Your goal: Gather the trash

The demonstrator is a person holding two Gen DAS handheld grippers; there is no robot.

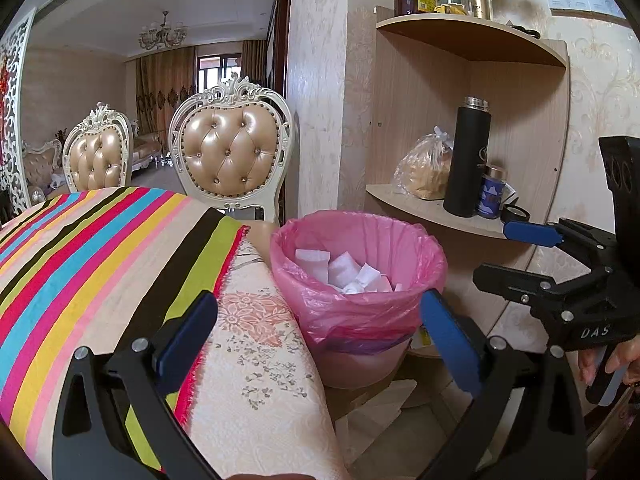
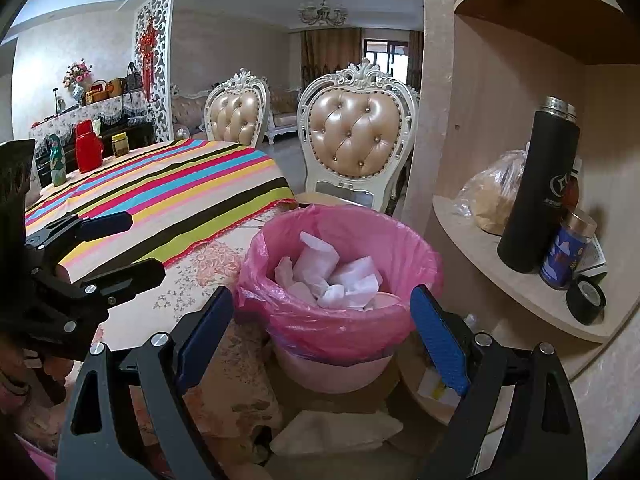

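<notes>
Both pairs of blue-padded fingers stand wide apart with nothing between them: the left gripper point(image 1: 320, 328) is spread and empty over the table edge, and the right gripper point(image 2: 324, 328) is just as wide, empty too, framing the bin from the near side. Straight ahead of both sits the pink-lined trash bin point(image 2: 344, 320) on the floor, its liner folded over the rim, and inside it a heap of crumpled white tissues point(image 2: 336, 276). More white paper point(image 2: 336, 428) lies on the floor just near of the bin. To the left, the striped tablecloth point(image 1: 100, 248) drapes the table; to the right, a corner shelf point(image 2: 520, 280) carries a black flask point(image 2: 540, 192). Two tufted chairs point(image 2: 356, 136) stand beyond.
</notes>
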